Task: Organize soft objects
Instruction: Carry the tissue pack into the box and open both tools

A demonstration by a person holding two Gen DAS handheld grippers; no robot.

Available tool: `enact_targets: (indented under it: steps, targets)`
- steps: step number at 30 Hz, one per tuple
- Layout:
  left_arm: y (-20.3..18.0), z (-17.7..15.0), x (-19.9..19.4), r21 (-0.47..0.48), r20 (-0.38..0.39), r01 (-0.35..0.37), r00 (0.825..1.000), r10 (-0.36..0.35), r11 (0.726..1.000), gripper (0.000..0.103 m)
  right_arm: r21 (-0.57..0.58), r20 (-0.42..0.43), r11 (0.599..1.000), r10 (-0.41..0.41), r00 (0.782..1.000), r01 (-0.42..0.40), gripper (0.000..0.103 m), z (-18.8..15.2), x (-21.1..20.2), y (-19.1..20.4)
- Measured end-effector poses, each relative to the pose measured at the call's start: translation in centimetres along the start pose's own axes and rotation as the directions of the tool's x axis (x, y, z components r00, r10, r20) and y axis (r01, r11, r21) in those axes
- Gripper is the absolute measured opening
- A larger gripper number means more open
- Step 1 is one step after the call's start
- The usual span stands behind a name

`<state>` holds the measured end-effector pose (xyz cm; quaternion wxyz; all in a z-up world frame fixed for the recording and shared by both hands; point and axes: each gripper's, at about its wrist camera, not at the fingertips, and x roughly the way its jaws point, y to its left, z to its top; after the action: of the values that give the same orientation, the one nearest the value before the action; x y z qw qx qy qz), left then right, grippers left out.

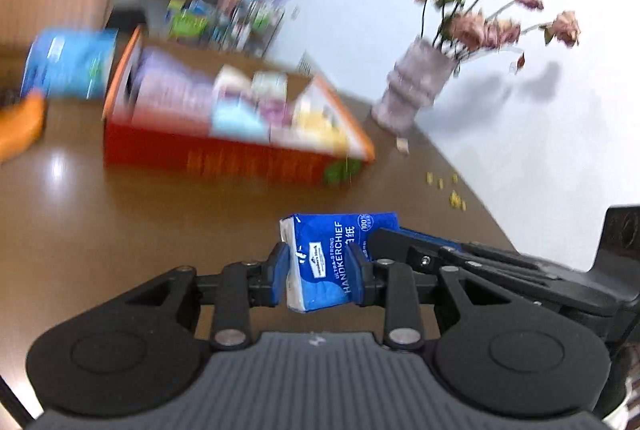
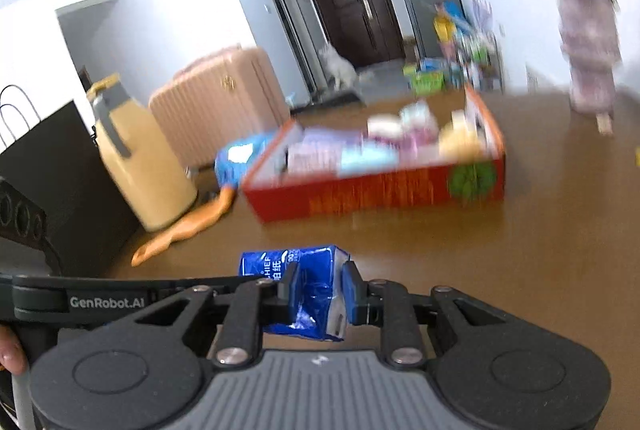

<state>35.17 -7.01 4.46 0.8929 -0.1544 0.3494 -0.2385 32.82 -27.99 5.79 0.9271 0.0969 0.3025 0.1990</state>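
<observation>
A blue handkerchief tissue pack [image 1: 332, 258] is clamped between both grippers above the brown table. My left gripper [image 1: 320, 270] is shut on one end of it. My right gripper [image 2: 318, 290] is shut on the other end of the same pack [image 2: 308, 294], which looks crumpled there. The right gripper's black arm reaches in from the right in the left wrist view [image 1: 480, 262]. A red and orange cardboard box [image 1: 224, 149] holding several soft packs stands further back; it also shows in the right wrist view [image 2: 376, 185].
A vase of dried pink flowers [image 1: 412, 85] stands by the wall at the right. A blue pack [image 1: 68, 63] and an orange cloth [image 2: 188, 226] lie left of the box. A yellow jug [image 2: 140, 157] and a black bag [image 2: 52, 181] stand at the left.
</observation>
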Motion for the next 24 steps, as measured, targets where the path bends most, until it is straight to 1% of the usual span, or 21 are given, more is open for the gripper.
enact_targets:
  steps: [3, 6, 8, 11, 13, 15, 18, 20, 21, 22, 23, 24]
  targets:
    - [1.4, 5.6, 2.1, -0.024, 0.008, -0.008, 1.0, 0.009, 1.0, 0.031, 0.002, 0.01, 1.0, 0.007, 1.0, -0.007, 0.021, 5.8, 3.4, -0.7]
    - [3.2, 10.9, 4.3, -0.036, 0.015, -0.048, 0.999, 0.049, 0.998, 0.031, 0.014, -0.014, 1.0, 0.014, 1.0, -0.014, 0.021, 11.1, 8.3, -1.4]
    - [4.7, 14.1, 6.3, -0.035, 0.011, -0.084, 0.996, 0.084, 0.996, 0.031, 0.0, -0.027, 1.0, 0.01, 1.0, -0.01, 0.021, 13.7, 11.6, -1.6]
    - [7.4, 17.9, 9.3, -0.041, -0.004, -0.141, 0.99, 0.141, 0.989, 0.031, 0.032, -0.058, 0.999, 0.027, 0.998, -0.025, 0.021, 16.8, 17.6, -2.6]
    - [9.4, 19.8, 11.6, -0.054, -0.025, -0.168, 0.986, 0.167, 0.984, 0.029, 0.08, -0.074, 0.996, 0.033, 0.997, -0.027, 0.021, 17.7, 21.6, -3.5]
    - [11.4, 20.9, 14.0, -0.066, -0.053, -0.2, 0.979, 0.197, 0.977, 0.029, 0.125, -0.103, 0.992, 0.05, 0.993, -0.037, 0.021, 17.9, 25.0, -4.7]
    - [13.6, 21.9, 17.6, -0.062, -0.105, -0.25, 0.964, 0.243, 0.966, 0.029, 0.199, -0.174, 0.978, 0.089, 0.981, -0.053, 0.021, 17.9, 29.7, -6.9]
    - [14.4, 21.9, 19.8, -0.056, -0.145, -0.267, 0.956, 0.256, 0.962, 0.029, 0.248, -0.222, 0.968, 0.094, 0.97, -0.037, 0.021, 17.6, 31.9, -8.6]
    - [14.6, 21.7, 20.7, -0.053, -0.16, -0.27, 0.953, 0.258, 0.962, 0.028, 0.255, -0.244, 0.967, 0.078, 0.967, -0.014, 0.021, 17.4, 32.6, -9.1]
    - [14.5, 21.6, 21.6, -0.044, -0.174, -0.266, 0.951, 0.255, 0.963, 0.028, 0.245, -0.267, 0.969, 0.044, 0.963, 0.024, 0.021, 17.2, 33.0, -9.3]
    - [14.0, 21.4, 22.5, -0.012, -0.177, -0.271, 0.948, 0.265, 0.962, 0.028, 0.225, -0.28, 0.973, 0.005, 0.96, 0.061, 0.019, 17.0, 33.0, -9.4]
    - [13.3, 21.3, 23.4, 0.036, -0.182, -0.282, 0.942, 0.283, 0.959, 0.027, 0.186, -0.294, 0.978, -0.04, 0.955, 0.098, 0.014, 16.8, 33.0, -9.3]
